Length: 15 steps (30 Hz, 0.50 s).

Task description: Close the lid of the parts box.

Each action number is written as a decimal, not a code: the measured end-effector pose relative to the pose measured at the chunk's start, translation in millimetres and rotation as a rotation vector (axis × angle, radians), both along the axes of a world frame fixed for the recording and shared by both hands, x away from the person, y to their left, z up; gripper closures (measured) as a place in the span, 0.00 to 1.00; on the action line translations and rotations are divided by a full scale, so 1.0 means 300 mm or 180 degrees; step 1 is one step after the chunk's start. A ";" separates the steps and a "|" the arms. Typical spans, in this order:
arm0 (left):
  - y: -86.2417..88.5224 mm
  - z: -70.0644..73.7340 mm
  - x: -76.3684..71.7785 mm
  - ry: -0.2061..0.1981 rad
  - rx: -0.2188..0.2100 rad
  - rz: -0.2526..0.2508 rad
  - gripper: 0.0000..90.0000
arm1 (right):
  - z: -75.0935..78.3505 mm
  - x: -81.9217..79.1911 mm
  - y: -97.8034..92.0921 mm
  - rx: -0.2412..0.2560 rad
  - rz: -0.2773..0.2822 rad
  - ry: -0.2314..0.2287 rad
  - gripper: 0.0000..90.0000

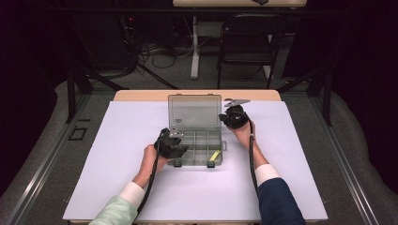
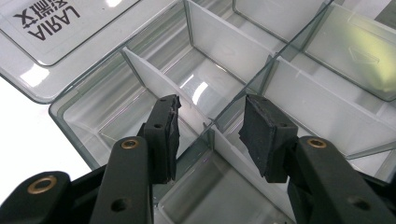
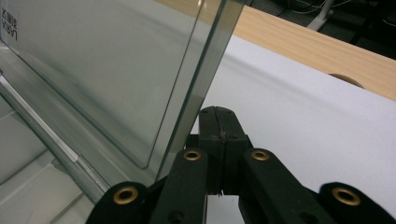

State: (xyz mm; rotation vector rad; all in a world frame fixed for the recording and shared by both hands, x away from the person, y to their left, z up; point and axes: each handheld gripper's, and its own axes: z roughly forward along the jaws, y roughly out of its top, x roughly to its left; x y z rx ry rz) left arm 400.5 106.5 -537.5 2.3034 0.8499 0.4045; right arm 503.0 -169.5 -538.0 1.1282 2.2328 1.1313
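The left tool (image 2: 210, 135) is held with its jaws spread over the near left part of the clear plastic organiser box (image 2: 224, 79); an upright divider (image 2: 187, 119) runs between the pads, and no contact with it can be made out. In the high view, the left tool (image 1: 174, 145) is seen at the box's (image 1: 199, 145) near left corner, a yellow item (image 1: 214, 155) lies in a near right compartment, and the lid (image 1: 195, 111) stands raised. Farther off, the right tool (image 3: 219, 140) is pressed together just beside the lid's (image 3: 116, 70) right edge; whether it touches cannot be told. The white worktop (image 3: 303, 126) carries the box at its middle.
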 end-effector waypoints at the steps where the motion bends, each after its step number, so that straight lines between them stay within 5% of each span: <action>1: 0.000 0.000 0.000 -0.0001 -0.0001 0.0002 0.63 | 0.000 0.000 0.000 0.0037 0.0002 -0.0012 1.00; 15: -0.001 0.000 -0.001 0.0000 -0.0005 0.0023 0.62 | 0.018 -0.007 -0.004 0.0135 0.0028 -0.0102 1.00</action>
